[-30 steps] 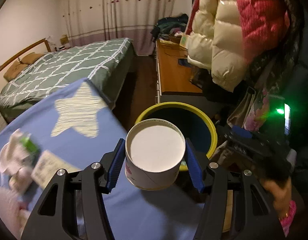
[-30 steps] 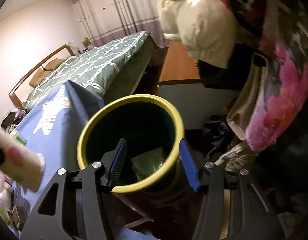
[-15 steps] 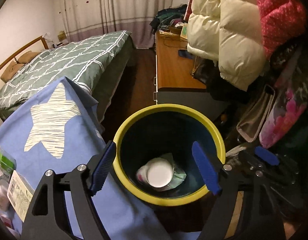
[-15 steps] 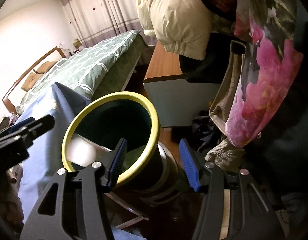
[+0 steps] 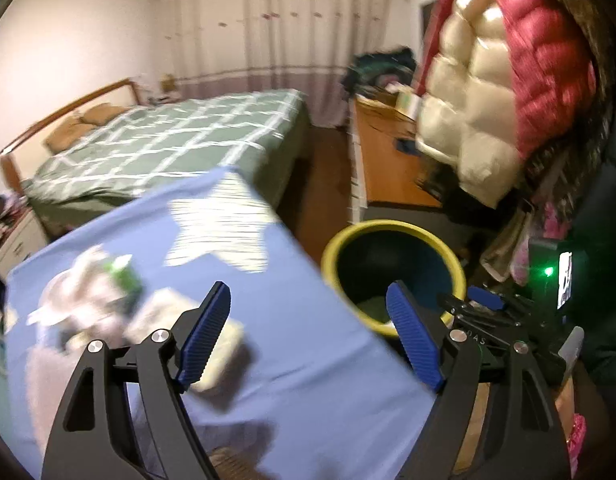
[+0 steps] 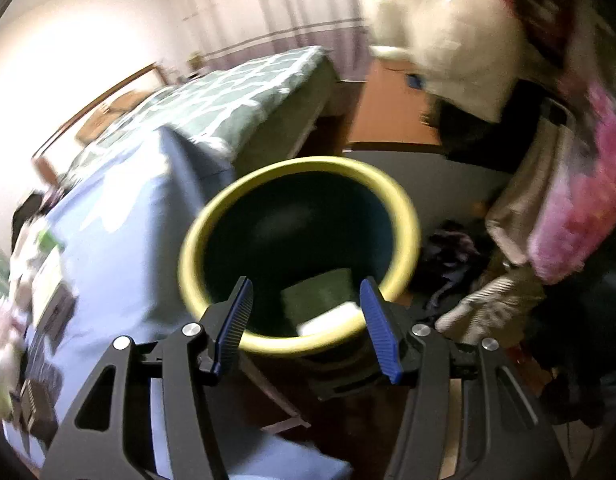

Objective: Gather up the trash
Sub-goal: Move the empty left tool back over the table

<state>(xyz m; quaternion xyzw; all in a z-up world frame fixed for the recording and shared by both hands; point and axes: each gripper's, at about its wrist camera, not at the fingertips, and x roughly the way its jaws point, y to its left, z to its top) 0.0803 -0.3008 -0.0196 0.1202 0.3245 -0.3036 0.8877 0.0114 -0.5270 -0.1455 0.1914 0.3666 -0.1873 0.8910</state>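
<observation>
While both views are motion-blurred, the main items read clearly. Left gripper [image 5: 308,336]: jaws spread wide, nothing between them, positioned over the blue star-print cloth [image 5: 291,360]. On that cloth, at about 9 o'clock from the left gripper, lies a blurred heap of trash [image 5: 95,296]: white crumpled material, a green packet and a pale flat carton; finer detail cannot be told. Yellow-rimmed bin [image 5: 392,226]: at 1 o'clock from the left gripper, just beside the cloth's edge. Right gripper [image 6: 305,324]: jaws spread, gripping nothing, poised at the bin's near rim [image 6: 308,346]. Inside the bin a green wrapper [image 6: 320,290] and a white object [image 6: 328,322] lie at the bottom. Green checked bed [image 5: 167,148] at 11 o'clock; puffer jackets [image 5: 508,80] hang at 2 o'clock.
</observation>
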